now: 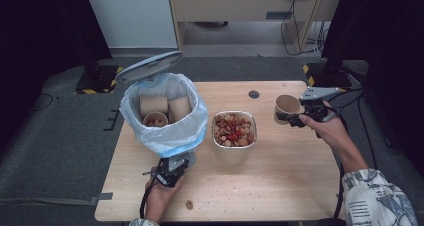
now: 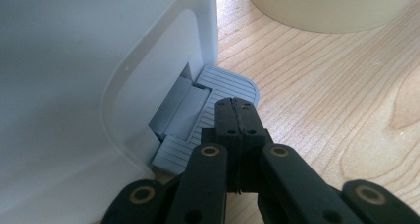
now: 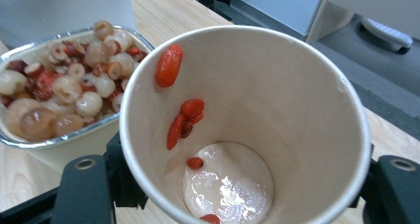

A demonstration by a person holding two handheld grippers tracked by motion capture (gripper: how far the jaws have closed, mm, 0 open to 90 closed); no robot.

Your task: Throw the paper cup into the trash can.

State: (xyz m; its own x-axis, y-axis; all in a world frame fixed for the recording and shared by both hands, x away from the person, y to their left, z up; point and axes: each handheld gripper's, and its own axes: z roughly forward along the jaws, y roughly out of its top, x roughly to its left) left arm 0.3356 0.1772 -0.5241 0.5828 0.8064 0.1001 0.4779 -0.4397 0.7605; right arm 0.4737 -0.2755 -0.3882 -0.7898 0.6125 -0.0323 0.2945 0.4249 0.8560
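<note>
1. Right gripper [image 1: 295, 117] is at the right side of the light wooden table [image 1: 280, 186], jaws clamped on a tan paper cup [image 1: 286, 107] held tilted above the tabletop.
2. In the right gripper view the paper cup [image 3: 277, 110] has red berry bits stuck on its inner wall and a pale wet residue at the bottom.
3. Left gripper [image 1: 172, 170] sits near the front edge, jaws pressed together with nothing between them, tips [image 2: 236, 116] resting on the grey ribbed foot pedal [image 2: 228, 83] of the white pedal bin [image 2: 89, 75].
4. The bin [image 1: 165, 136], lined with a clear-blue plastic bag, stands at the table's left with its grey lid [image 1: 149, 66] raised; three more tan cups [image 1: 160, 108] lie inside.
5. Foil tray [image 1: 234, 131] of mixed red and pale dried fruit sits mid-table, between bin and held cup.
6. Small brown crumb [image 1: 189, 204] lies near the front edge, just right of the left hand [image 1: 159, 198].
</note>
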